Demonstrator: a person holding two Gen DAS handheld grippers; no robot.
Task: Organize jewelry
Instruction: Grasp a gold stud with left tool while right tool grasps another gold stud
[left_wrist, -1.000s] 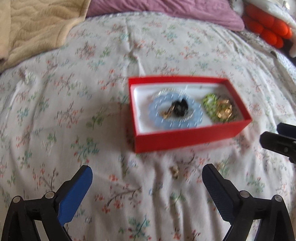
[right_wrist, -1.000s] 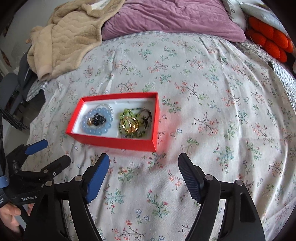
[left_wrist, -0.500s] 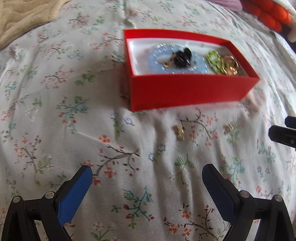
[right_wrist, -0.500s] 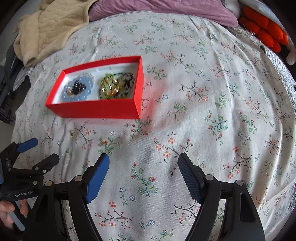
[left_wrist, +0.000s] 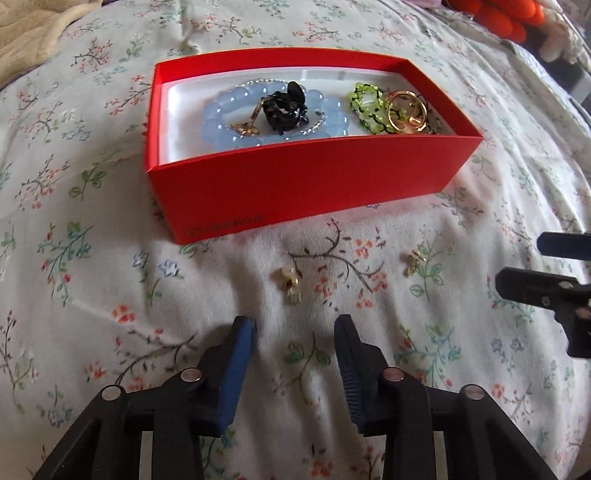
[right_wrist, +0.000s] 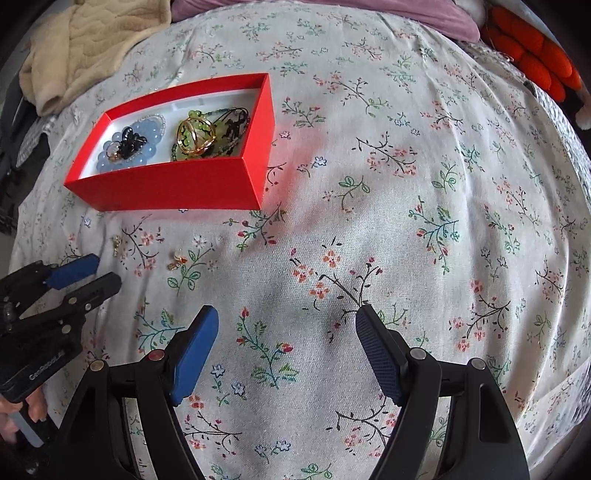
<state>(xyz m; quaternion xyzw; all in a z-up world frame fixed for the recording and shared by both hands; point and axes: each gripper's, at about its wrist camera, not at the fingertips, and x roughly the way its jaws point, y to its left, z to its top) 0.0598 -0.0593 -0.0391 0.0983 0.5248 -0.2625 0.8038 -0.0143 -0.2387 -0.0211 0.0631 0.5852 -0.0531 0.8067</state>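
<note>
Left tongs (left_wrist: 294, 326) have narrowed, still parted, toward a knobbly gold earring (left_wrist: 290, 283); right tongs (right_wrist: 286, 325) gape wide.

Home bedroom. Work surface is a made bed: white floral bedsheet (right_wrist: 388, 206), soft and creased. Beige quilted blanket (right_wrist: 85, 40) heaped at the far left corner, purple pillow (right_wrist: 332, 13) along the head end, orange plush toy (right_wrist: 535, 62) at the far right. Open red box (left_wrist: 295, 184) of bracelets and rings sits on the sheet
</note>
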